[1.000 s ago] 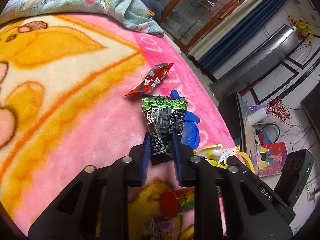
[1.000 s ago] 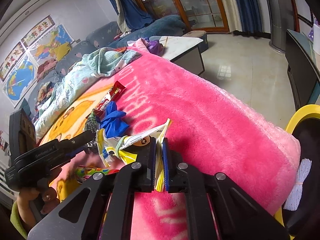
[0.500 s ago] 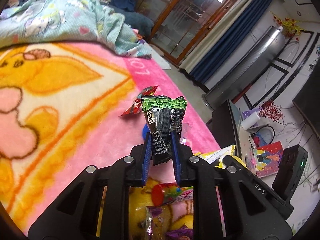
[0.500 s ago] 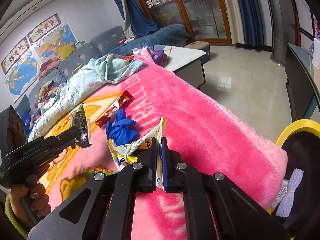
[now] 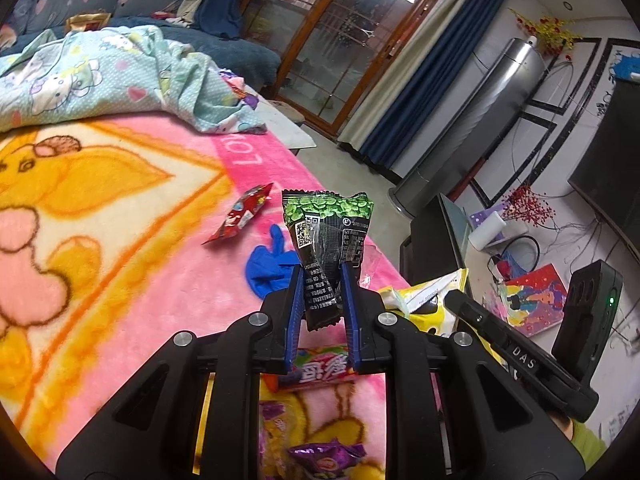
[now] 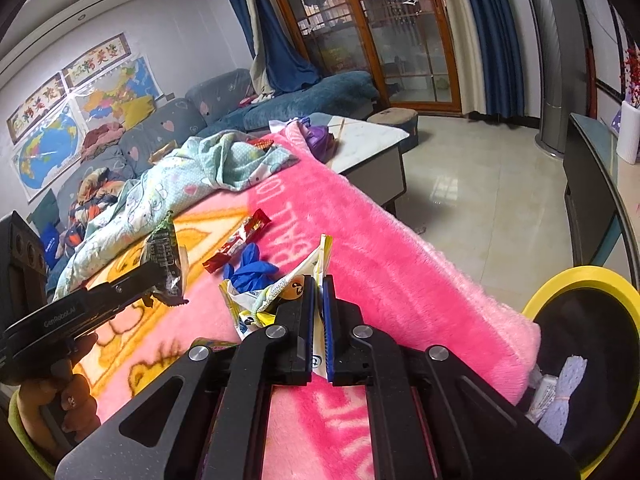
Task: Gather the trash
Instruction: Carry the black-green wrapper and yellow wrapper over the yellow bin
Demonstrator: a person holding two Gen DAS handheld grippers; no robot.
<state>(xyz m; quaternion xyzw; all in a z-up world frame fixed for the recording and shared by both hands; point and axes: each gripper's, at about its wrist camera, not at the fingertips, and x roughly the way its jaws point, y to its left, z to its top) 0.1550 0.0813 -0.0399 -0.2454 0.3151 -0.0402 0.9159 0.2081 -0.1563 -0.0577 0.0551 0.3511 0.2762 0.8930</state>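
We note a pink blanket (image 5: 132,280) covering the bed. On it lie a red wrapper (image 5: 240,216), a blue glove (image 5: 268,268), a rumpled quilt (image 5: 100,76) and a purple candy wrapper (image 5: 324,454).

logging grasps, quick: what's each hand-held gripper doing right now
Left hand-held gripper: closed on the black-and-green snack wrapper.
Right hand-held gripper: closed on the yellow-and-white wrapper.
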